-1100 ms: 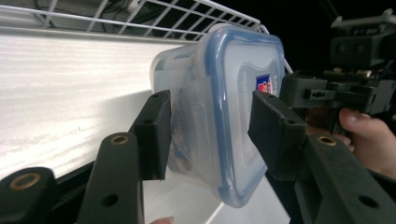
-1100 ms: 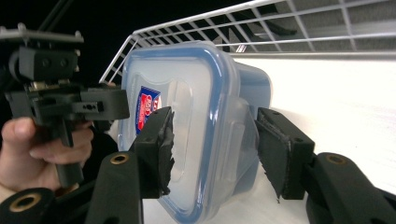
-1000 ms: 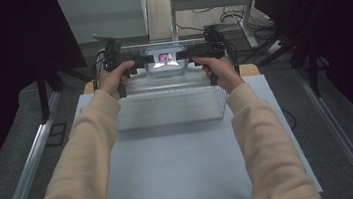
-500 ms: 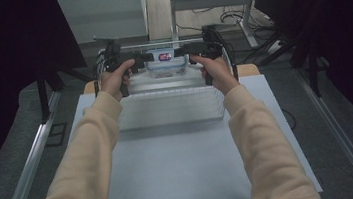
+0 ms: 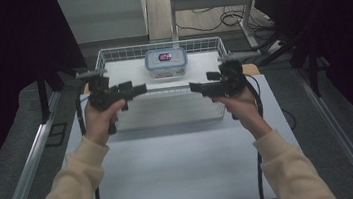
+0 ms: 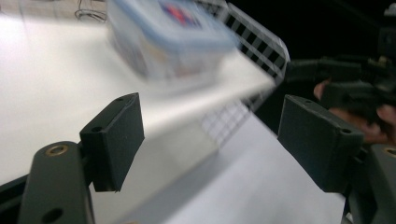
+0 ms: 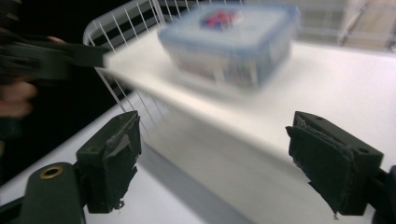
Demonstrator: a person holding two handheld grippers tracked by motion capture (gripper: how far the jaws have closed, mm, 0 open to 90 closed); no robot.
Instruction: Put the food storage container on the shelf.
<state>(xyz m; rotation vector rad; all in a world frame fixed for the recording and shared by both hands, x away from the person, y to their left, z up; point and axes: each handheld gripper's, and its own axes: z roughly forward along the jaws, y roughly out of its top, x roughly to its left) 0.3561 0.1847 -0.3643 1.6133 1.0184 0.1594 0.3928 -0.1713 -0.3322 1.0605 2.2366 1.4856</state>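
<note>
light: dim room, bright table (image 5: 182, 164); surround: black; gripper views: motion blur on box (image 7: 229, 42)

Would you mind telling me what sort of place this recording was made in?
Probably a lab or test bench rather than a home: a white table framed by metal rails, dark curtains around it, loose cables on the floor behind, and a wire basket holding a plastic container.

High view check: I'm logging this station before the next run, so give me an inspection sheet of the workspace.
Surface: white table, bare near the person.
Job's things: wire basket at the far end, blue-lidded container inside it.
Clutter: nothing seen.
Grippers: left gripper and right gripper open, jaws just opened, nothing between them.
Cables: cable trails from the right gripper; more on the floor behind.
Surroundings: dark curtains, metal rail.
</note>
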